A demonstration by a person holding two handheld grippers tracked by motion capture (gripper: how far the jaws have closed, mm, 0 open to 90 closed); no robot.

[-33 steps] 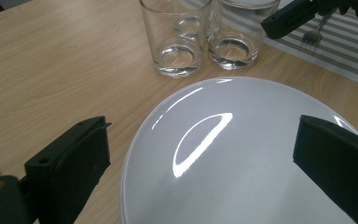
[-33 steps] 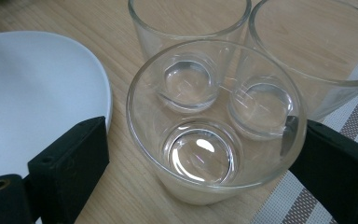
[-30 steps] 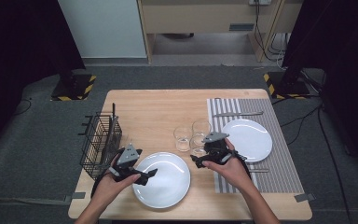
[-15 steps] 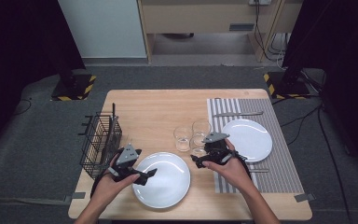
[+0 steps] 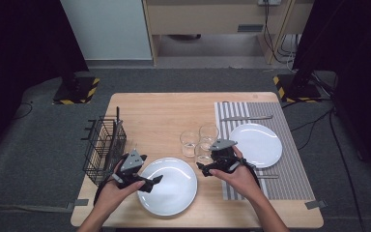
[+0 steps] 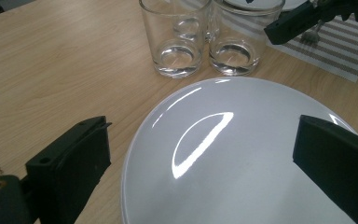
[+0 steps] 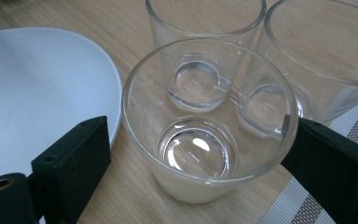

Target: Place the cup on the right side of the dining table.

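Glass (image 7: 205,135) nearest the person stands on the worktop (image 5: 154,116) at three o'clock of the near plate (image 5: 169,186), between the wide-open fingers of the right gripper (image 5: 206,169), not yet gripped. Left gripper (image 5: 150,182) hovers, fingers spread, over that plate's nine o'clock rim. Judging by this, lifting is all ahead.

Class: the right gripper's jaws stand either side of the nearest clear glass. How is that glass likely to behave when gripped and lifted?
The glass looks smooth and glossy, so it may slip between the jaws. It appears empty, so probably light. Two glasses stand close behind it, so a nudge could knock them together.
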